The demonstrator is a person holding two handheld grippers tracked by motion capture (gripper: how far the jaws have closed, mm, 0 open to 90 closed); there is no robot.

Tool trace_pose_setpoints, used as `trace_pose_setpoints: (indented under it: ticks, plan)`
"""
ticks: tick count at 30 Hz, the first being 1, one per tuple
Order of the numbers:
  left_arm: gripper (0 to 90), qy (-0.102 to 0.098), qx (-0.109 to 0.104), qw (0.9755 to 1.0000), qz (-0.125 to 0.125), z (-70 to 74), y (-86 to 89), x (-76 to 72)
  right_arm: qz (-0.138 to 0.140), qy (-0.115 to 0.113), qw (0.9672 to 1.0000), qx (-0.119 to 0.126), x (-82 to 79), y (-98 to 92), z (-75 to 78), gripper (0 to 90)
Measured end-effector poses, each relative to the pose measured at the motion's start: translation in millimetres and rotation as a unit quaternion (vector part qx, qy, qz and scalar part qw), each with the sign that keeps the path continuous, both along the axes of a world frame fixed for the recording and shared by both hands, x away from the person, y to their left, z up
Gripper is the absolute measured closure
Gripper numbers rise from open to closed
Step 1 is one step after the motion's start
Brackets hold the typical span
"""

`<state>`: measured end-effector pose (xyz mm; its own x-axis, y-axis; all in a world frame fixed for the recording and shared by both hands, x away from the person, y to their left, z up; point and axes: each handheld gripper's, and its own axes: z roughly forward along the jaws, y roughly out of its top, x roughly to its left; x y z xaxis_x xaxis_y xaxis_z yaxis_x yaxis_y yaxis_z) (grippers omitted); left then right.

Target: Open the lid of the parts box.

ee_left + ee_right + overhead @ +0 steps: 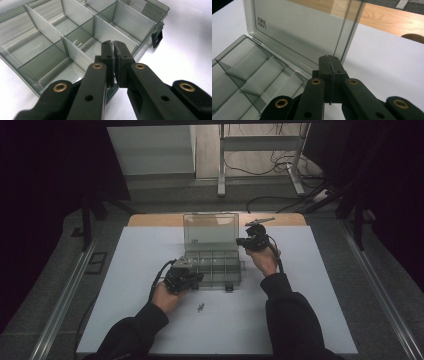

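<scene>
My left gripper [192, 278] rests at the near left corner of the organizer box [212, 268]; its fingers [108, 51] are pressed together and pinch nothing. My right gripper [248, 241] hovers by the right edge of the lid [210, 231], fingers also closed on nothing. The box sits mid-table [310, 285], its long axis left to right, the lid upright at the far side. I think a push on the lid could slide the light box or slam it shut. Small screws [200, 307] lie loose near me.
</scene>
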<state>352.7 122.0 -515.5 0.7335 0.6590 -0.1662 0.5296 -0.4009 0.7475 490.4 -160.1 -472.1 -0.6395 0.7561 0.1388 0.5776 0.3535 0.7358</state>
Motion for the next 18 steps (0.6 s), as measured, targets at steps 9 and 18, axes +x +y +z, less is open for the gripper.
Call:
trace_pose_setpoints:
  ticks: [9,18]
  plan:
    - [86.8,0.001,0.003,1.0,0.003,0.9,-0.9,-0.2,0.007,0.001,1.0,-0.002,-3.7,-0.5,1.4,88.9]
    - [80.8,-0.006,0.016,0.9998,0.009,5.9,-3.1,-2.1,0.023,-0.007,0.9997,-0.003,-19.6,-5.3,11.9,86.8]
